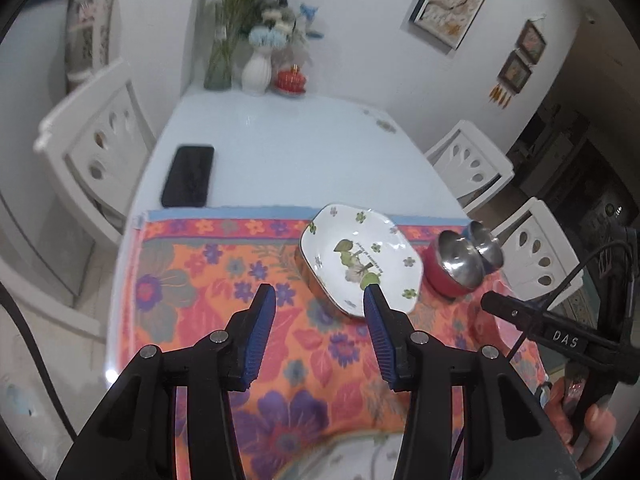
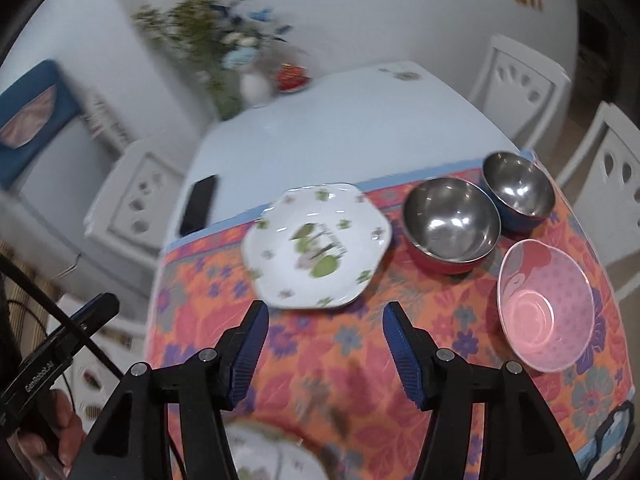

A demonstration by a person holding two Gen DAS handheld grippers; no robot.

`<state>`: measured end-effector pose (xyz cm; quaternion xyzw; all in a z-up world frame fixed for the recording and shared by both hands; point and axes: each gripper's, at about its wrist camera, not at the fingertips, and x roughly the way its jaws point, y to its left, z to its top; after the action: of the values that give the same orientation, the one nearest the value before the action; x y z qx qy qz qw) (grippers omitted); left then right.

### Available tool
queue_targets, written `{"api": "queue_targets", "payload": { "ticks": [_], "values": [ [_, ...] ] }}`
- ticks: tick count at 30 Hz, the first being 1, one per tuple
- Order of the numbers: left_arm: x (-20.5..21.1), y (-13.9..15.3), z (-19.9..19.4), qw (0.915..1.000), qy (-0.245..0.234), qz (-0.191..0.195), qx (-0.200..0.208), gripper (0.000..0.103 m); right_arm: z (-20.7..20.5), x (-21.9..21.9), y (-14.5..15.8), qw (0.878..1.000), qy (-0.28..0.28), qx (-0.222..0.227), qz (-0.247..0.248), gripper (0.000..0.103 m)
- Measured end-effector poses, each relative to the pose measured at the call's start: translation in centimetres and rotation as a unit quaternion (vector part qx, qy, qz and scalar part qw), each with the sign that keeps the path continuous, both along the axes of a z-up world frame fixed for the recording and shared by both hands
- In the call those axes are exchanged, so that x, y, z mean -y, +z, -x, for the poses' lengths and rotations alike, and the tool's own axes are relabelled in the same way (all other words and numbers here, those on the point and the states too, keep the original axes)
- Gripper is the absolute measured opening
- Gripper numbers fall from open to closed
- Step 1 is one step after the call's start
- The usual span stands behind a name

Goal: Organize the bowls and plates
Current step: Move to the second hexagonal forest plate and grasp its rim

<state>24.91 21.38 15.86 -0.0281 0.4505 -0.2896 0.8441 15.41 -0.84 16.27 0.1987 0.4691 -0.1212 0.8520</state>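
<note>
With both my left gripper [image 1: 320, 294] and right gripper [image 2: 325, 314] apart and empty above the floral cloth [image 2: 320, 360], I could chip the white flower-printed plate [image 2: 316, 246] beside the red-sided steel bowl [image 2: 452, 224] by descending carelessly.

A floral cloth [image 1: 224, 280] in orange and purple covers the near end of a pale blue table [image 1: 280, 152]. A black phone [image 1: 188, 176] lies on bare tabletop. A white vase [image 1: 256, 70] of flowers and a red lidded pot [image 1: 291, 80] stand at the far edge, white chairs [image 1: 92, 148] around.

Plate [image 2: 318, 246] left of two bowls [image 2: 452, 224], third bowl [image 2: 546, 304] seemingly nearer
</note>
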Motion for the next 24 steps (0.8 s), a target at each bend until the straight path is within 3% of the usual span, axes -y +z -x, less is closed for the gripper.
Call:
{"api": "queue_targets", "payload": {
  "ticks": [6, 12, 15, 20, 24],
  "values": [
    [3.6, -5.7, -3.8, 0.9983, -0.016, -0.026, -0.049, 0.043, -4.3, 2.5, -6.8, 0.997, -0.024, -0.07, 0.008, 0.052],
    [6.1, -10.3, -6.2, 0.9943, -0.031, -0.042, -0.092, 0.042, -6.4, 4.5, -12.1, 0.993, -0.033, -0.11, -0.02, 0.048],
    [6.8, -11.5, -6.9, 0.993, -0.035, -0.038, -0.106, 0.042, -7.2, 4.8, -13.3, 0.993, -0.025, -0.113, -0.025, 0.046],
    [7.5, -12.2, -7.4, 0.9924, -0.041, -0.038, -0.11, 0.042, -8.5, 3.6, -14.0, 0.993, 0.011, -0.114, -0.026, 0.03],
    [7.0, -12.1, -8.1, 0.9931, -0.038, -0.039, -0.104, 0.042, -9.0, 2.0, -13.7, 0.992, 0.002, -0.129, -0.01, 0.031]
  ]
}}
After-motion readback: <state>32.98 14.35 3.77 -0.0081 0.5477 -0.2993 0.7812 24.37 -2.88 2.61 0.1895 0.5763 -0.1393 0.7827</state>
